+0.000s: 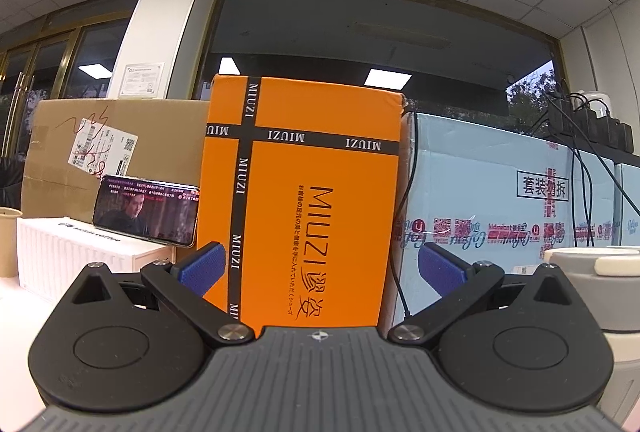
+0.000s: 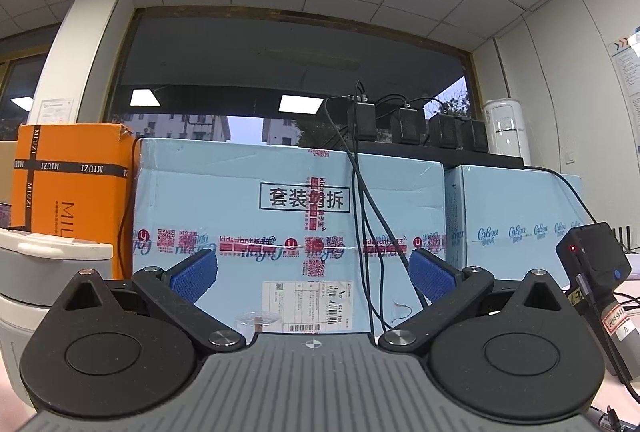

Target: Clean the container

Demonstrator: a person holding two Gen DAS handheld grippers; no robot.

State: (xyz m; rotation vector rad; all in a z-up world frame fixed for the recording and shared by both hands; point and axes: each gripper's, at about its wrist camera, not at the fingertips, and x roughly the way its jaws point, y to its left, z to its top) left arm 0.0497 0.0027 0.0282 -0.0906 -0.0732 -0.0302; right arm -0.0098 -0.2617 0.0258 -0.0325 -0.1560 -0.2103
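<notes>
The left gripper (image 1: pixel 320 266) has its blue-padded fingers (image 1: pixel 200 270) spread wide apart, and nothing is between them. It faces an orange box (image 1: pixel 316 168) that stands upright at 12 o'clock, with black tape crossing its front. At 10 o'clock a phone (image 1: pixel 146 210) with a lit screen leans against a brown carton (image 1: pixel 116 140) and stands on a white box (image 1: pixel 80 256). At 9 o'clock, at the frame edge, there is a brown paper cup (image 1: pixel 8 240).

The container (image 1: pixel 596 296) (grey and white, with a white lid) is at 3 o'clock in the left wrist view, just beside the left gripper. In the right wrist view the same container (image 2: pixel 44 272) is at 9 o'clock, so it stands between the two grippers, and neither one touches it.

The right gripper (image 2: pixel 314 272) also has its fingers (image 2: pixel 434 278) released and wide, holding nothing. Straight ahead at 12 o'clock is a light blue carton (image 2: pixel 288 200) with red printed tape, and black cables (image 2: pixel 368 216) hang down its front. A small clear cup (image 2: pixel 258 322) stands on the surface low between the fingers, but farther away, near the carton. At 3 o'clock a black device (image 2: pixel 596 264) with a small red light is close to the right gripper. On top of the cartons, at 1 o'clock, black chargers (image 2: pixel 416 128) stand in a row.
</notes>
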